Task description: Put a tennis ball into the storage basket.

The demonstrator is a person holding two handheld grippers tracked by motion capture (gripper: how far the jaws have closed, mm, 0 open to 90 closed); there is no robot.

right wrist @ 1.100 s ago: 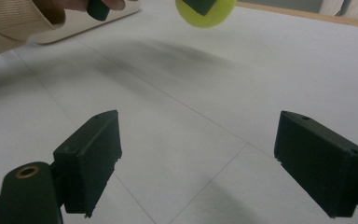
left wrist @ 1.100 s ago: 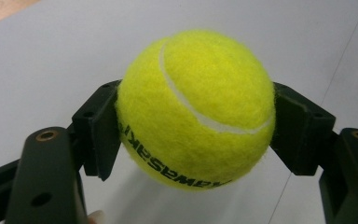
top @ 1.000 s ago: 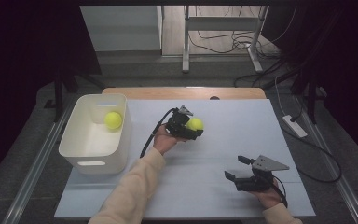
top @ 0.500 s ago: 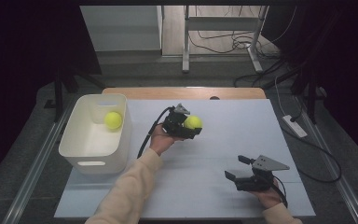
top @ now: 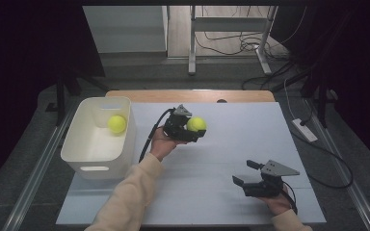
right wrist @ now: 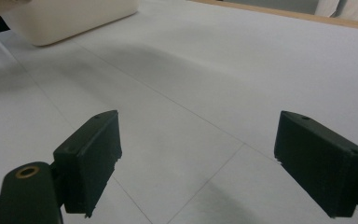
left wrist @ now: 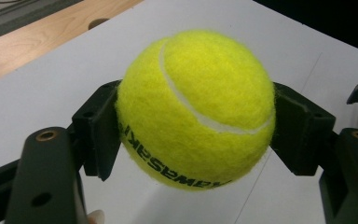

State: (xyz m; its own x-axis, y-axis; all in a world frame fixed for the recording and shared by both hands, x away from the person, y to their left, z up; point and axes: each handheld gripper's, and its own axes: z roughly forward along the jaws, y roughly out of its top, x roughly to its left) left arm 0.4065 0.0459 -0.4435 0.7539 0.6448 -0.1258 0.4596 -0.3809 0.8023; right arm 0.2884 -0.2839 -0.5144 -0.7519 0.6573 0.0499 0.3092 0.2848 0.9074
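My left gripper (top: pixel 196 129) is shut on a yellow tennis ball (top: pixel 196 124) and holds it above the middle of the white table (top: pixel 231 144). In the left gripper view the ball (left wrist: pixel 196 109) is squeezed between both black pads (left wrist: pixel 98 135), with black lettering on its underside. A second yellow tennis ball (top: pixel 117 124) lies inside the white bin (top: pixel 84 156) at the left. My right gripper (top: pixel 244 174) rests low near the table's front right, open, with nothing between its pads (right wrist: pixel 91 158).
The white bin's corner (right wrist: pixel 70 18) shows at the far left in the right gripper view. A wooden strip (top: pixel 188 95) runs along the table's far edge. Cables (top: pixel 318 159) trail off the right side, and a metal stand (top: pixel 192 43) is behind the table.
My left gripper has lifted the ball a little and carried it slightly toward the bin. The right gripper has stayed put.
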